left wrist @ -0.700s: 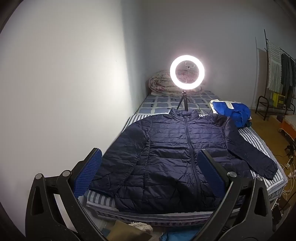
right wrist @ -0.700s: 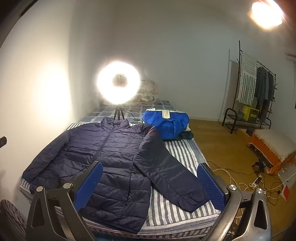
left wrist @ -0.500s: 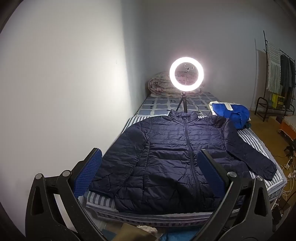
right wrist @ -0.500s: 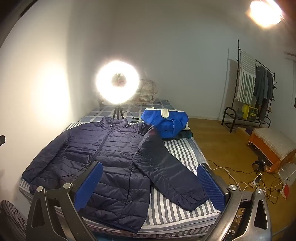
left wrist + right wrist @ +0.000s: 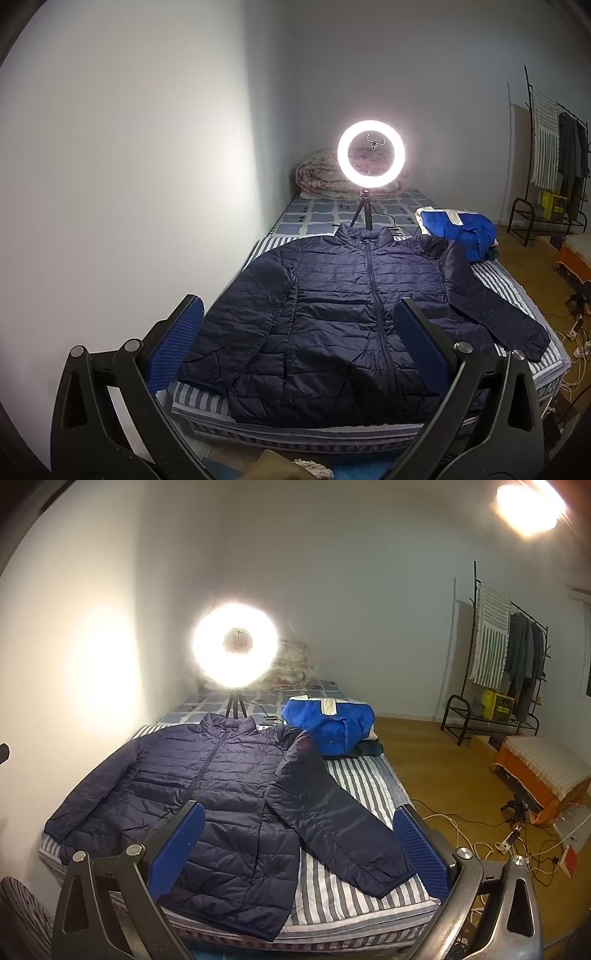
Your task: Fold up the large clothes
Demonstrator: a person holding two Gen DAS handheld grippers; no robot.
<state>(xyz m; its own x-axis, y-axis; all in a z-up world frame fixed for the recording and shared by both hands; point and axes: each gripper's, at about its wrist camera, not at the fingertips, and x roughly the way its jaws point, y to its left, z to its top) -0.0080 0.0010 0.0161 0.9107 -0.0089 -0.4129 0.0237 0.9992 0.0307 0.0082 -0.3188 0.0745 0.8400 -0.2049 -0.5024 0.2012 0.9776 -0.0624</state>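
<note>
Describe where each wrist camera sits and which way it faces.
Left wrist: on the left gripper, off the bed's foot, facing the dark navy quilted jacket head-on; both blue-padded fingers show.
Right wrist: on the right gripper, further right, facing the jacket's outstretched sleeve; its fingers show.
Shared: jacket, glowing ring light, folded blue garment.

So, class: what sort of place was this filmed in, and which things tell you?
Most likely a bedroom at home. A bed with a striped sheet fills one side, a rolled floral quilt lies at its head, and a black metal clothes rack hung with garments stands by the far wall.
</note>
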